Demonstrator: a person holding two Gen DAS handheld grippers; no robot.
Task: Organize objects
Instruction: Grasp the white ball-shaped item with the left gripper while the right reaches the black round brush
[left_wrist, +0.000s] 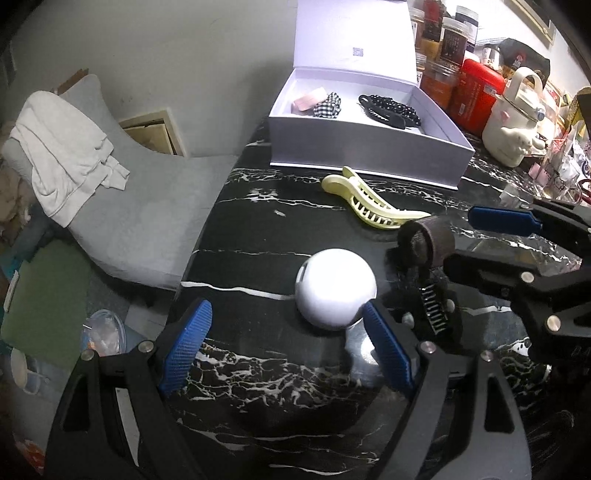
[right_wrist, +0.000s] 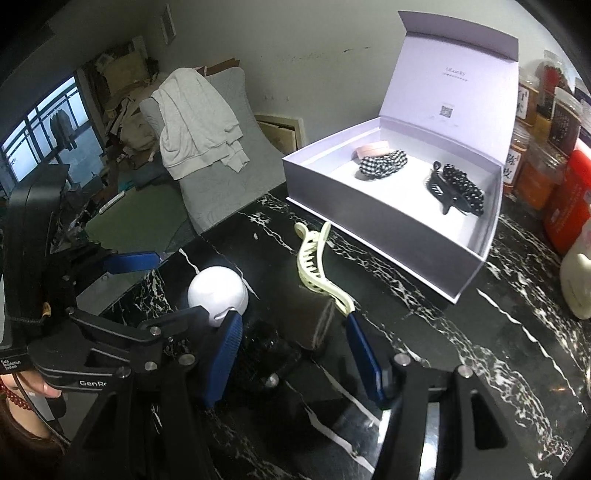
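Observation:
A white ball (left_wrist: 335, 288) (right_wrist: 218, 291) sits on the black marble table (left_wrist: 258, 221), just ahead of my open left gripper (left_wrist: 291, 350), touching its right finger. A brown hair roller (left_wrist: 428, 242) (right_wrist: 312, 321) and a black comb clip (left_wrist: 437, 308) (right_wrist: 266, 347) lie between the open fingers of my right gripper (right_wrist: 295, 354). A pale yellow claw clip (left_wrist: 373, 205) (right_wrist: 317, 262) lies in front of the open white box (left_wrist: 369, 144) (right_wrist: 388, 236). The box holds a pink item, a checked scrunchie (right_wrist: 384, 162) and a black beaded clip (right_wrist: 458, 188).
Jars and a red container (left_wrist: 476, 96) stand behind the box, with a cream kettle (left_wrist: 517, 118) to the right. A grey chair with a white cloth (left_wrist: 62, 151) stands past the table's left edge.

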